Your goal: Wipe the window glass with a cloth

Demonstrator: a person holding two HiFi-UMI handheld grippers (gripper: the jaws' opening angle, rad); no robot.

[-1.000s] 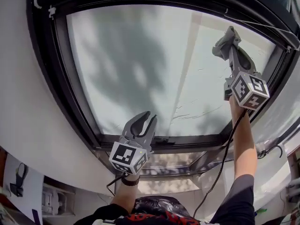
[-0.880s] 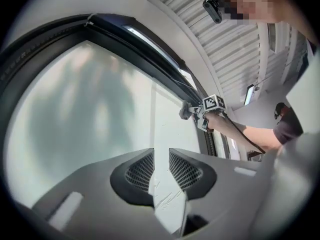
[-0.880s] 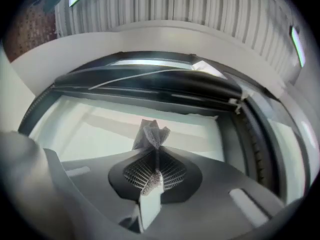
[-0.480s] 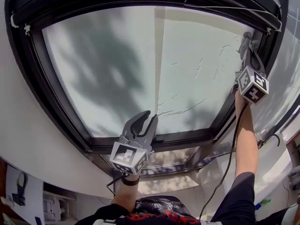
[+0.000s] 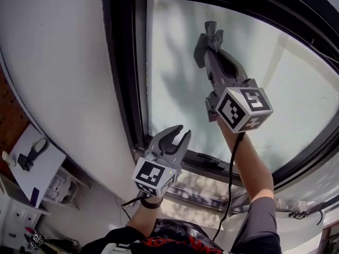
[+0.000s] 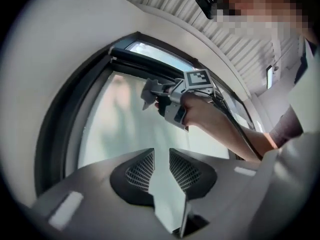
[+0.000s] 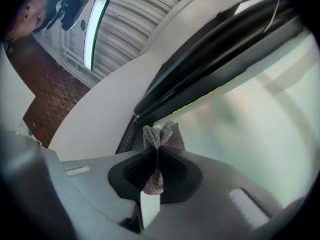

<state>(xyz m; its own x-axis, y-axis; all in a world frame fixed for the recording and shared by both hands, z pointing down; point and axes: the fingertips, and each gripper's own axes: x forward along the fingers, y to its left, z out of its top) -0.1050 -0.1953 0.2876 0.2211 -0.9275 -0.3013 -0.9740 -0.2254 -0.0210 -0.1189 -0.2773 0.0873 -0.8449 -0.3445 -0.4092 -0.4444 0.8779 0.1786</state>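
Window glass (image 5: 175, 73): one hazy pane. Wiping looks under way; strokes should overlap.
Frame (image 5: 123, 62): one, dark. Passes should run right up to it.
Right gripper (image 5: 213, 32): raised at the glass's upper left, clamped on the cloth. Press evenly.
Left gripper (image 5: 183, 133): low by the sill, jaws parted, nothing between.
Cloth (image 7: 161, 135): one grey wad; contact with the glass unclear.
Count: two grippers.

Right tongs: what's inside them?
A small grey cloth is pinched inside the right tongs, which are shut on it. Its bunched end sticks out toward the window glass. The part squeezed between the pads is covered.
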